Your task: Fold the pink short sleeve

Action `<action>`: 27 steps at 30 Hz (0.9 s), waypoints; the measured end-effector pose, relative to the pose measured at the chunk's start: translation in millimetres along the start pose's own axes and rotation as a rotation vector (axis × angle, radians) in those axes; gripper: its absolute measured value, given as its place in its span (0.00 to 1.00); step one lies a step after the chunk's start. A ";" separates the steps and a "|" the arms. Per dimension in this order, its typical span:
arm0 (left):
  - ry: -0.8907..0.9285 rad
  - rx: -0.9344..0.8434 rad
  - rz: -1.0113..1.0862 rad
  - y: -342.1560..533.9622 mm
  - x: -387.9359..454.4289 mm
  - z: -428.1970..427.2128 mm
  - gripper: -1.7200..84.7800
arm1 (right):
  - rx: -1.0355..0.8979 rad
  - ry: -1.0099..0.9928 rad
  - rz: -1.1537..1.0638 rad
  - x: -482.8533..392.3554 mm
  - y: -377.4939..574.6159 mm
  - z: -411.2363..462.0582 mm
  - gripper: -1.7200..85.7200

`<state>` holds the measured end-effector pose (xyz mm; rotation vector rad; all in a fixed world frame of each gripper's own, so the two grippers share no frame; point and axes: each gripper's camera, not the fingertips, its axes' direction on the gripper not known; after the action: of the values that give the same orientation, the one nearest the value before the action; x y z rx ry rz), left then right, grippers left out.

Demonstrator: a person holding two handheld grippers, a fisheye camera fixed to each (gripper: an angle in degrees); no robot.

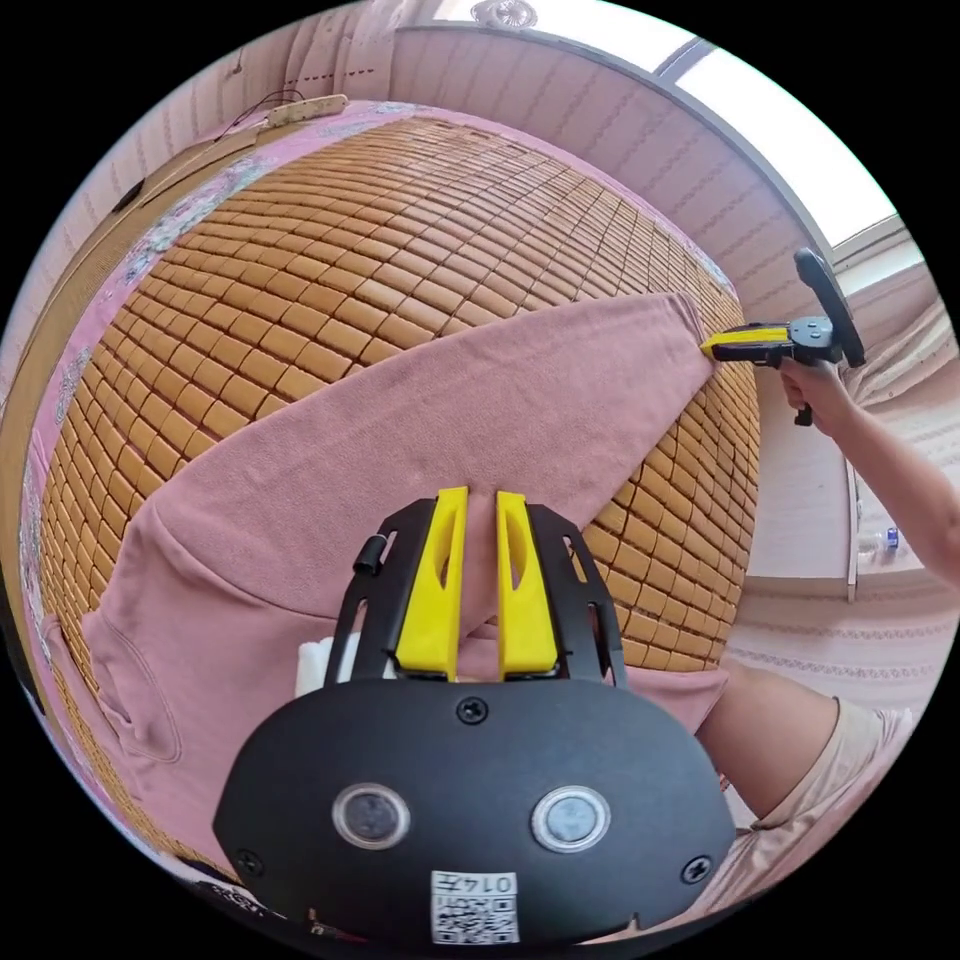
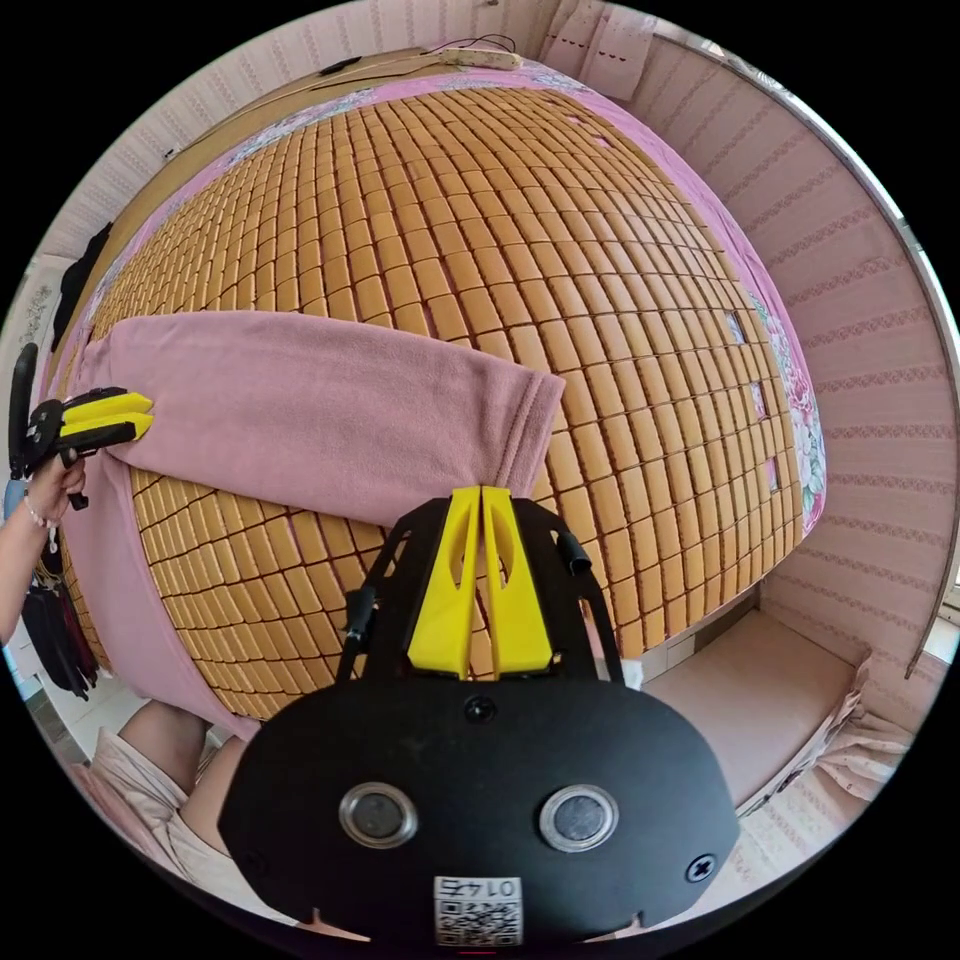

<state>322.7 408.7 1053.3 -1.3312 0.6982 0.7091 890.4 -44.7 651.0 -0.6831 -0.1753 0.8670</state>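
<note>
a mat of tan woven tiles (image 2: pixel 480 250) covers the bed, running from centre out toward 12 o'clock in the right gripper view. a pink floral sheet (image 2: pixel 790 390) edges it at 3 o'clock. a white power strip (image 1: pixel 305 108) lies past the mat at 11 o'clock in the left gripper view, with a bright window (image 1: pixel 790 130) at 1 o'clock and pale striped wallpaper (image 1: pixel 600 110) below it.

The pink short sleeve (image 1: pixel 330 470) lies stretched across the bamboo mat (image 1: pixel 330 260), partly folded over itself, one edge hanging off the bed.
</note>
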 end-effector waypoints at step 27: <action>-0.143 0.270 -0.989 503.8 -37.7 -142.4 0.08 | 0.181 -0.460 -0.991 -672.4 -107.9 -62.8 0.04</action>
<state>-105.7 316.1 764.5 -1.1702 -0.0324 -0.0938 549.7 -628.8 753.4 -0.1513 -0.7658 0.0588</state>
